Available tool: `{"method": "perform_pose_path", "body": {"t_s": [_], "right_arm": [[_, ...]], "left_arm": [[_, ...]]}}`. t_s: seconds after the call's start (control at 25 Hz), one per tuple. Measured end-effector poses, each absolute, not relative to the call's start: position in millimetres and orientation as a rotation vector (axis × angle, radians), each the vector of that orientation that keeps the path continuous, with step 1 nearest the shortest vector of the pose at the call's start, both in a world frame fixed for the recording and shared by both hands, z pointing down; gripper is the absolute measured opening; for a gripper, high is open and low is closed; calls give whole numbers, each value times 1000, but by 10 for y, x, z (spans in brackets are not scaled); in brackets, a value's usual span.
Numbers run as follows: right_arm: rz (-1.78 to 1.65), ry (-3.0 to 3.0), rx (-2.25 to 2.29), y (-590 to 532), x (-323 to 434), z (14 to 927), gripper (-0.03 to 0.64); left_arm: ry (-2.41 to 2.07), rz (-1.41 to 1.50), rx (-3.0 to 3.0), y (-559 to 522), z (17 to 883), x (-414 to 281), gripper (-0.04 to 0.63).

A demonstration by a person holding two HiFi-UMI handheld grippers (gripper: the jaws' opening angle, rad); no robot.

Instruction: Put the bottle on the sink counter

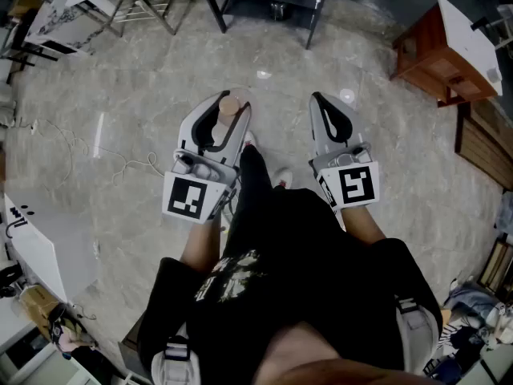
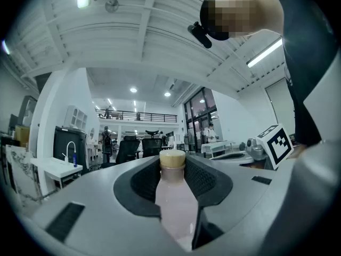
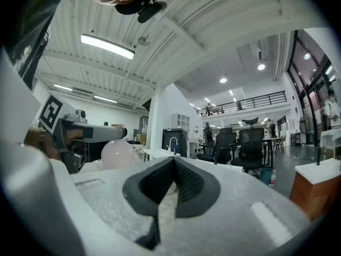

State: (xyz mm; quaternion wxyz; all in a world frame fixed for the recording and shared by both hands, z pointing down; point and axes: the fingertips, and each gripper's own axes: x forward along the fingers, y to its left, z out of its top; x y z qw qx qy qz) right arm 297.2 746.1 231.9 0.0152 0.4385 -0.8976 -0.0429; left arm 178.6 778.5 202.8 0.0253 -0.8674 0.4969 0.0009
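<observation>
A bottle (image 2: 173, 201) of pale pink liquid with a tan cap (image 2: 172, 158) stands between the dark pads of my left gripper (image 2: 173, 169), which is shut on it. In the head view the cap (image 1: 231, 104) shows at the tip of the left gripper (image 1: 227, 109), held over the marble floor. My right gripper (image 1: 325, 104) is beside it at the same height, shut with nothing in it (image 3: 172, 163). The right gripper view shows the bottle's round pink body (image 3: 118, 153) at the left. A white sink counter (image 2: 59, 168) with a curved faucet (image 2: 70, 147) stands far off at the left.
A wooden cabinet (image 1: 437, 50) stands at the upper right of the floor, black table legs (image 1: 264, 6) at the top. A white board (image 1: 36, 251) lies at the left, thin cables (image 1: 120, 163) beside it. Black office chairs (image 3: 250, 145) stand ahead.
</observation>
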Motion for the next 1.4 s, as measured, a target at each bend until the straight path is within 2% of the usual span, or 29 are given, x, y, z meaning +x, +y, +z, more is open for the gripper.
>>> {"method": "perform_pose_path", "body": {"t_s": [0.68,1.4], "right_arm": [[-121,-2884,1278,7050,2471,2209,-5],[-262,-2965,1210,6116,1278,1869,-5]], "left_arm": [[1545,-22,-2663,7334,1904,1432,149],[1466,81,-2625,6293,1735,315,149]]}}
